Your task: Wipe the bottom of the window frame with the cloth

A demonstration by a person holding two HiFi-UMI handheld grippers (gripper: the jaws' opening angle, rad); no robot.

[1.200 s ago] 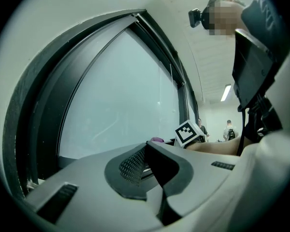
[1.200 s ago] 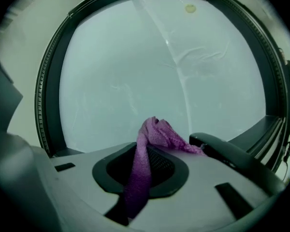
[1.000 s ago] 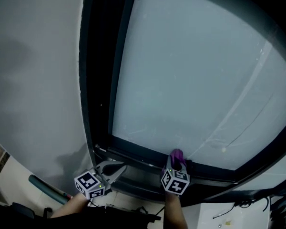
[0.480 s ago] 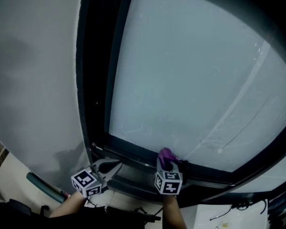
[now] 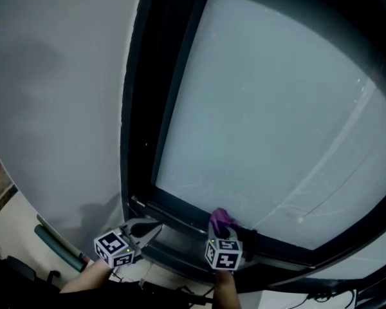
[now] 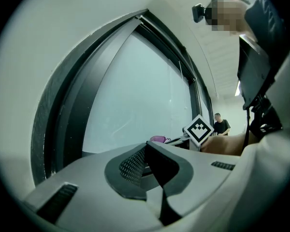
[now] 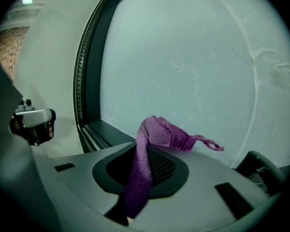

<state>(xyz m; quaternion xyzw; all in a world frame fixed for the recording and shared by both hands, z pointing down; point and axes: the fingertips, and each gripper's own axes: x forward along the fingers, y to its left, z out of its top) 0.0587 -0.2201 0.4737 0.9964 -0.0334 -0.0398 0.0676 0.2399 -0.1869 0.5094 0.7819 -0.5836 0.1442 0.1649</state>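
Far left: pale grey wall, with a dark green tube low down at its foot.

Next, the left gripper, low in the head view, pointing at the lower left corner of the window frame. Clenched, tips together, nothing between them; the same in its own view, with the textured pads meeting at the front. Apart from the frame, just short of it.

Then the dark bottom rail of the frame, running rightward and down under the frosted glass.

Right of that, the purple cloth, bunched up at the bottom rail where it meets the glass, in the left part of the rail. Pinched in the right gripper, which is closed tight on it. In the right gripper view, one strip of cloth trapped between the pads of that gripper and hanging below, the rest sticking out past the tips toward the pane. Contact with the rail not certain.
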